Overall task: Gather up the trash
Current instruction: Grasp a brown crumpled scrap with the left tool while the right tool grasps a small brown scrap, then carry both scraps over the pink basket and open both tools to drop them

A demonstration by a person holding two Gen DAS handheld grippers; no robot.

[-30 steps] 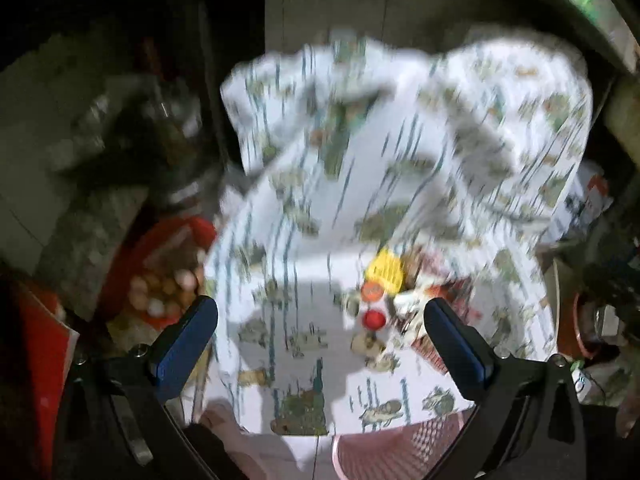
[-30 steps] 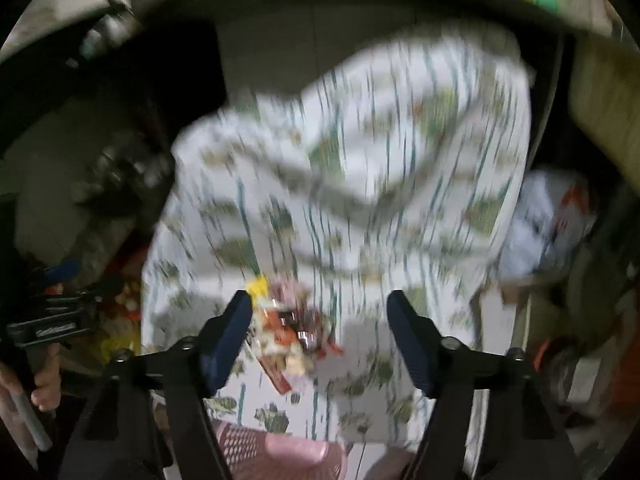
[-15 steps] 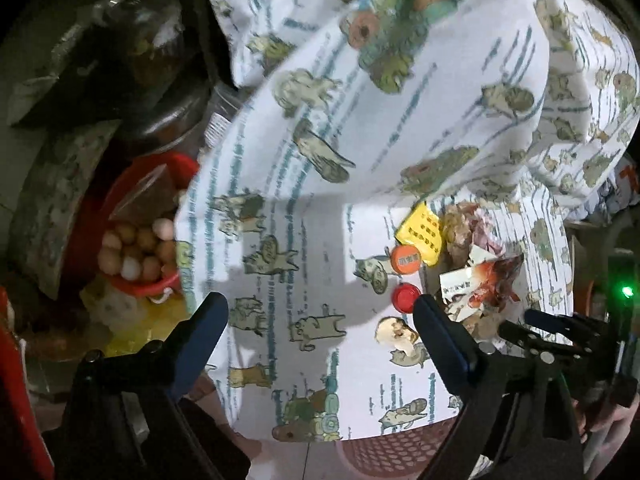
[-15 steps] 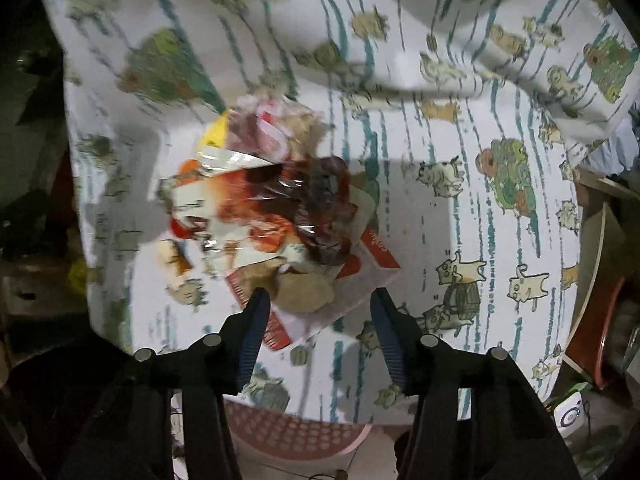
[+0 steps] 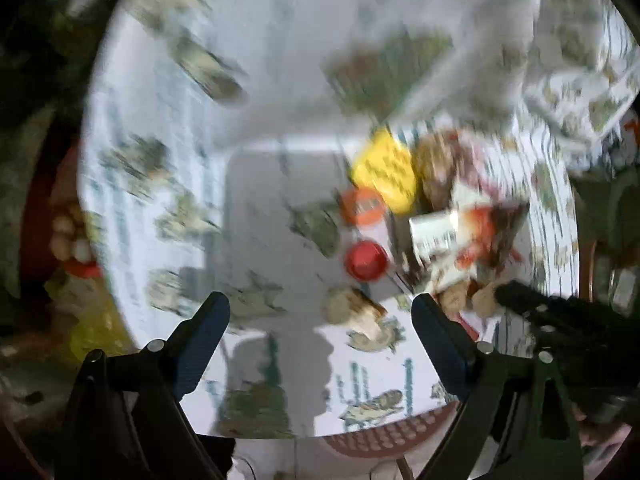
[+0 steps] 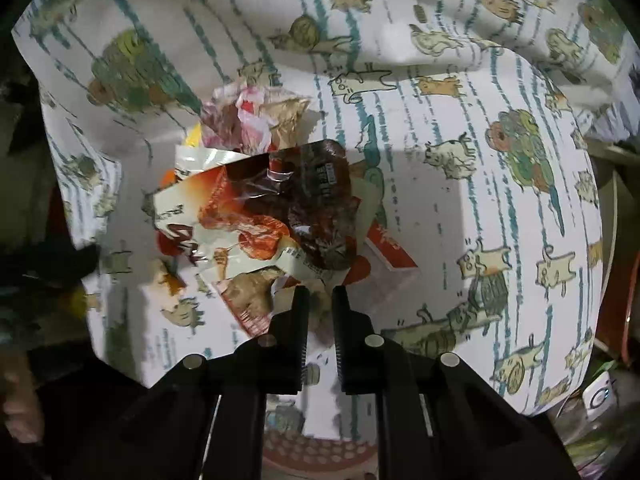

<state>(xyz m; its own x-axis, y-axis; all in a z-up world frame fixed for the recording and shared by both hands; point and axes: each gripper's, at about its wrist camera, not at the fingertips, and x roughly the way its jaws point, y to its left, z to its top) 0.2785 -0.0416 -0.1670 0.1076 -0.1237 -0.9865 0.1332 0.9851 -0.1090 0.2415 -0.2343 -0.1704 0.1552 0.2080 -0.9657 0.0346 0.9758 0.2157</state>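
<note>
Surface: white cloth printed with cartoon animals and teal stripes [image 6: 460, 208], draped over a round tabletop; dark clutter surrounds it, and a pink perforated plastic rim [image 6: 316, 454] shows below the near edge.

Trash pile: crumpled red, brown and white plastic snack wrappers [image 6: 280, 224] lie heaped on the cloth, slightly left of centre in the right wrist view; the topmost wrapper's long axis runs from lower left to upper right.

Loose pieces: a yellow plastic tag [image 5: 384, 174], an orange bottle cap [image 5: 362, 206] and a red bottle cap [image 5: 366, 260] lie just beside the heap, on its left in the left wrist view, with a pale food scrap [image 5: 352, 310] nearer the viewer.

Right gripper [image 6: 320, 296]: its jaws have just been closing and now stand nearly together at the near edge of the heap, with a brownish, crumpled bit between them; it looks clenched on the wrappers' lower fringe, though how firmly is hard to judge.

Left gripper [image 5: 320, 312]: spread wide and empty, above the cloth, its jaws having narrowed a little; this view is motion-blurred.

Key relation: the heap lies straight ahead of the right gripper and touching it, while from the left gripper the caps lie ahead and to the right; the food scrap sits between its jaws' line.

Judgement: the right hand is nearer the wrappers, the left nearer the caps and scrap.
</note>
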